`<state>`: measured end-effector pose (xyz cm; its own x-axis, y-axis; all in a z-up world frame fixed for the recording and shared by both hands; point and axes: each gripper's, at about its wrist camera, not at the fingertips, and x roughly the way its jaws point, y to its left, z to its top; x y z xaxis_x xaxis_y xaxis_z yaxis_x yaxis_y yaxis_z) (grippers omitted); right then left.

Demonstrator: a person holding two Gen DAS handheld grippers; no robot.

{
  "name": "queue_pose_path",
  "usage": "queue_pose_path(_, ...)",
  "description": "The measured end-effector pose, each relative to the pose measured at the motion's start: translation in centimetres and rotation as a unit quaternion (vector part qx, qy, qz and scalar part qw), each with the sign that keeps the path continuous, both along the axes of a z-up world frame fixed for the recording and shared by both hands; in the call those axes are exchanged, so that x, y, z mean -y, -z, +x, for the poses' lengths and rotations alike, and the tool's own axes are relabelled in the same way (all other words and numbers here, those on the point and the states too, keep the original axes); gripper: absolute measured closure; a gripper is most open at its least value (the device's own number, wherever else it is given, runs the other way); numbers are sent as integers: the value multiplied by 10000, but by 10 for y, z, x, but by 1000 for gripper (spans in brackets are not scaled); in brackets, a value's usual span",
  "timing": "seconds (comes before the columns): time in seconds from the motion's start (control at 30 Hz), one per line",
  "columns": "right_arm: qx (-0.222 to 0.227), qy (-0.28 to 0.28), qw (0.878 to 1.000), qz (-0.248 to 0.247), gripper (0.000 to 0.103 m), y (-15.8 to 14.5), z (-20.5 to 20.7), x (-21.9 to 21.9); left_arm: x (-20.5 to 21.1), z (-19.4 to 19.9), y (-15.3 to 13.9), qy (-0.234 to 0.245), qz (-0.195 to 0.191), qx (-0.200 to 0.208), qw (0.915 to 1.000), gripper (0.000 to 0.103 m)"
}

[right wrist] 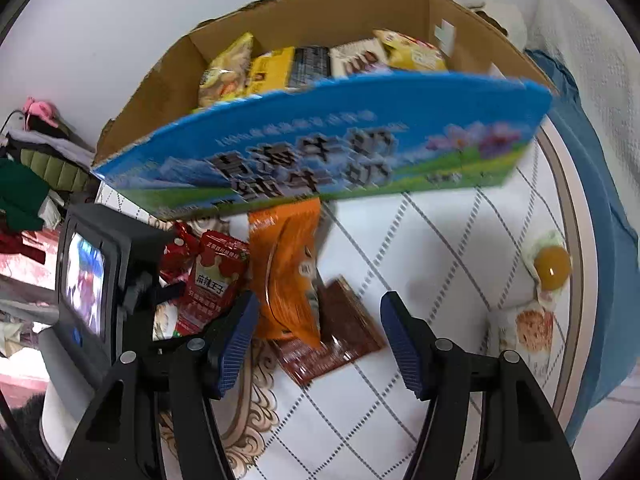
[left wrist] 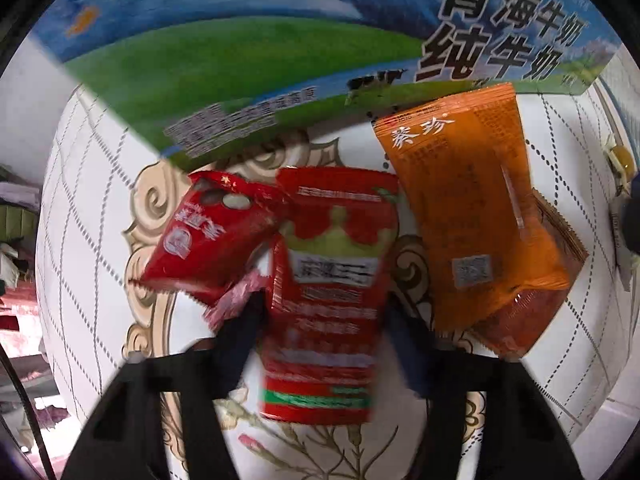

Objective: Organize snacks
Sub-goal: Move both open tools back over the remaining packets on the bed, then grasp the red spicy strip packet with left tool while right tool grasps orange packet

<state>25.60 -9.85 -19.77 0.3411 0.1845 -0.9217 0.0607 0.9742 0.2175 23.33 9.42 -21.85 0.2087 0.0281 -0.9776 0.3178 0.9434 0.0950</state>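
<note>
A cardboard milk box [right wrist: 320, 148] with a blue and green printed side [left wrist: 248, 68] stands on the round table and holds several snack packets. In front of it lie a small red packet [left wrist: 208, 236], a tall red crown packet [left wrist: 332, 304], an orange packet [left wrist: 472, 208] and a brown packet [right wrist: 340, 336]. My left gripper [left wrist: 324, 344] has its fingers on both sides of the tall red packet; whether they pinch it is unclear. It also shows in the right wrist view [right wrist: 216, 276]. My right gripper [right wrist: 316, 340] is open around the lower end of the orange [right wrist: 284, 268] and brown packets.
The table [right wrist: 440, 280] has a white cloth with dashed diamond lines and a beige scroll motif. A jelly cup with a yellow centre [right wrist: 552, 268] and a small wrapped snack [right wrist: 532, 328] lie at the right edge. Clothes are piled at left beyond the table.
</note>
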Motion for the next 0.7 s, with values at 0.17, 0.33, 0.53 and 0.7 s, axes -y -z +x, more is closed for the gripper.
queue_pose_path(0.17, -14, -319, 9993, -179, 36, 8, 27, -35, -44, -26, 0, -1000, -470, -325, 9933, 52)
queue_pose_path(0.33, -361, -604, 9958, -595, 37, 40, 49, -73, -81, -55, 1, -1850, -820, -531, 9779, 52)
queue_pose_path(0.53, -595, -1102, 9887, -823, 53, 68, 45, -94, -91, -68, 2, -2090, -974, -603, 9712, 52)
queue_pose_path(0.7, -928, -1581, 9825, -334, 57, 70, 1, -93, -98, -80, 0, -2167, -1110, -648, 9677, 52)
